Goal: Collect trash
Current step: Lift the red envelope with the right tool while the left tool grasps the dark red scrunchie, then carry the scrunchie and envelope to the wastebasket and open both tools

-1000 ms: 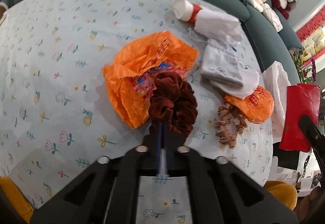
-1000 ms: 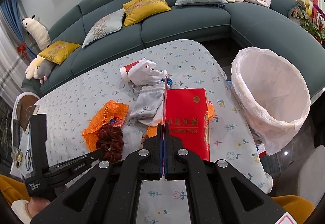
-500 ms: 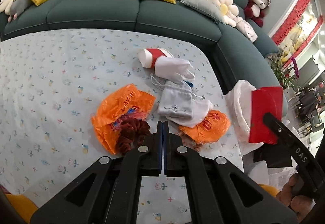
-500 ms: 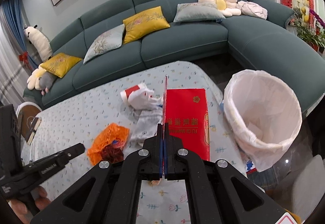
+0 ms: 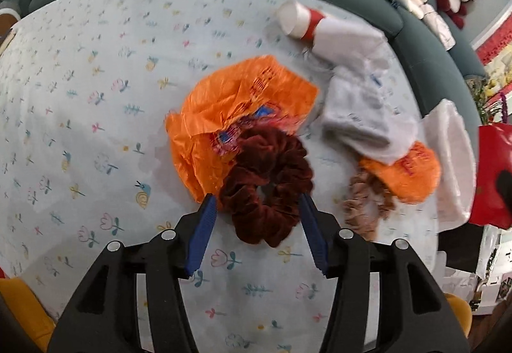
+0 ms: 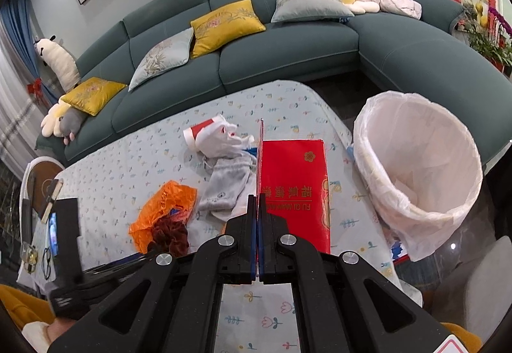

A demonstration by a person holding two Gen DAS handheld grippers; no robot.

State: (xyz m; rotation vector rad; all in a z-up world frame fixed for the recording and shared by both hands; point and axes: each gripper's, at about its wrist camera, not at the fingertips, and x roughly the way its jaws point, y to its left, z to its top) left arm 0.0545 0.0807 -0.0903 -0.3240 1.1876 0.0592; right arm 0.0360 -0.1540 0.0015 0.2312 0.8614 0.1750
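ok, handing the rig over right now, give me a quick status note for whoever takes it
Left tongs: jaws opening, straddling the dark red velvet scrunchie on the table, pads not pressing it.
Right tongs: shut on the flat red cardboard packet, held beside the white-lined trash bin.
On the floral tablecloth: crumpled orange plastic wrapper, second orange wrapper, tan scrunchie, grey cloth pouch, white paper cup.
Done: packet picked up.
Left: drop packet in bin, clear the rest.

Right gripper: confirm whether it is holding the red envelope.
Yes: the right gripper is shut on the edge of the red envelope.
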